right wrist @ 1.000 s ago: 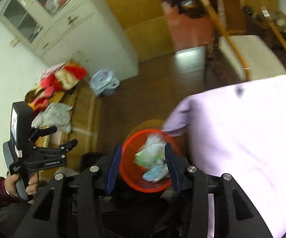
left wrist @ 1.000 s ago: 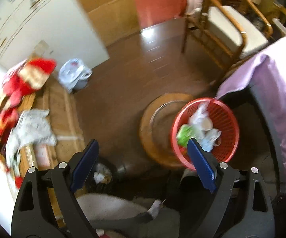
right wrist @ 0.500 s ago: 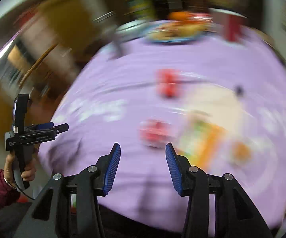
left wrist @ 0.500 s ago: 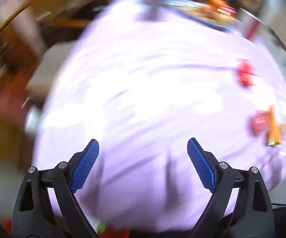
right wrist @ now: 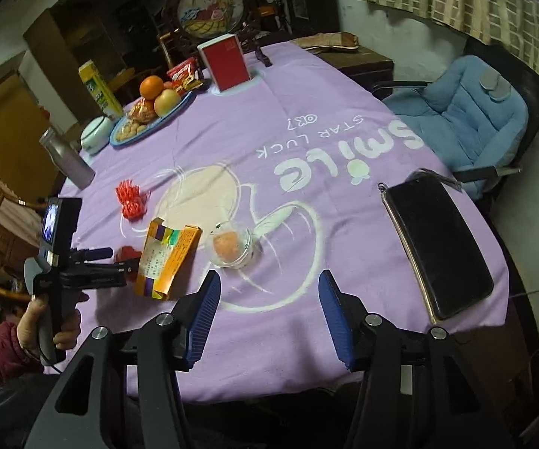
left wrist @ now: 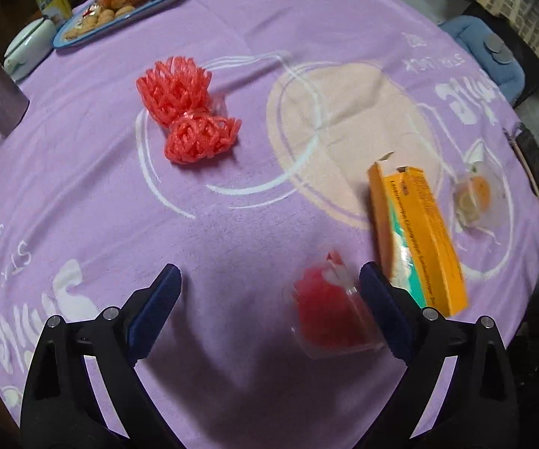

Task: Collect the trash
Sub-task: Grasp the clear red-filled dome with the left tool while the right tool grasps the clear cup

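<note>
Left view: left gripper (left wrist: 269,292) wide open over the purple cloth (left wrist: 232,75), red cup (left wrist: 325,307) between the fingers, just left of the orange box (left wrist: 415,232). Red nets (left wrist: 187,112) far behind the box.

Right view: right gripper (right wrist: 267,318) open too, holding nothing; clear cup (right wrist: 232,247) right beside the orange box (right wrist: 168,258).

**Readable text on the table**

Purple tablecloth (right wrist: 307,104): large white "Smile", seen upside down from the right wrist view, with smaller "STAR LUCK" beside it. A further small mark follows "STAR LUCK" but is too unclear to read. The left wrist view shows the same wording printed again at the cloth's near-left and far-right edges, partly cut off.

Orange carton (left wrist: 415,232): rows of fine print along its side, too blurred to read.

Yellow-green box (right wrist: 99,88) at the far edge: printed label, illegible.
</note>
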Motion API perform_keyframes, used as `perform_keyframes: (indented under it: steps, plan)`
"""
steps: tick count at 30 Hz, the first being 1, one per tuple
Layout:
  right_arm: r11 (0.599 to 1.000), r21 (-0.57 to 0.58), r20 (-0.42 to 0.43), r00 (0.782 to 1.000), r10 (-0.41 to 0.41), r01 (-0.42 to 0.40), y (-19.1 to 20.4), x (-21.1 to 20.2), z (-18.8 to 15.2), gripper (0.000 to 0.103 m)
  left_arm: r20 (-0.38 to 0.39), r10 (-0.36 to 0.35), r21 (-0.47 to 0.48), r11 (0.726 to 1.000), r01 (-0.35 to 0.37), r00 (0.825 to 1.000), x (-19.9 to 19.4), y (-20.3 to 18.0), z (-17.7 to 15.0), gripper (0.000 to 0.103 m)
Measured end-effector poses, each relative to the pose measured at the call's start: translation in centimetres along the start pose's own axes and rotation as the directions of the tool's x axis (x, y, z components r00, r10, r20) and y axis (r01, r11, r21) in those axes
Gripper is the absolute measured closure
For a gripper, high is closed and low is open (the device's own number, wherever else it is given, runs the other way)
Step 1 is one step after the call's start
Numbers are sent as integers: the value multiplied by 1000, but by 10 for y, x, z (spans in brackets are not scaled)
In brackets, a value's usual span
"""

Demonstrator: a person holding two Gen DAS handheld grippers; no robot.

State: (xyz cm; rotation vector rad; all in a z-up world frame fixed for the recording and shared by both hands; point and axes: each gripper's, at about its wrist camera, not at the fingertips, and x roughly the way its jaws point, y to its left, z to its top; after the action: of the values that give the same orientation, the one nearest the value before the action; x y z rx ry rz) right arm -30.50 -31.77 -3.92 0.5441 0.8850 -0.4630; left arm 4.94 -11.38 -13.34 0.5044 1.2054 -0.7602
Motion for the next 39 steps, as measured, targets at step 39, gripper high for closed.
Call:
perform_keyframes:
  steps: [39]
  plan:
    - [994,-68,-75,994,81,-86,22,34,19,43,-10,36,-90,995,-37,999,-17,19,-18,11]
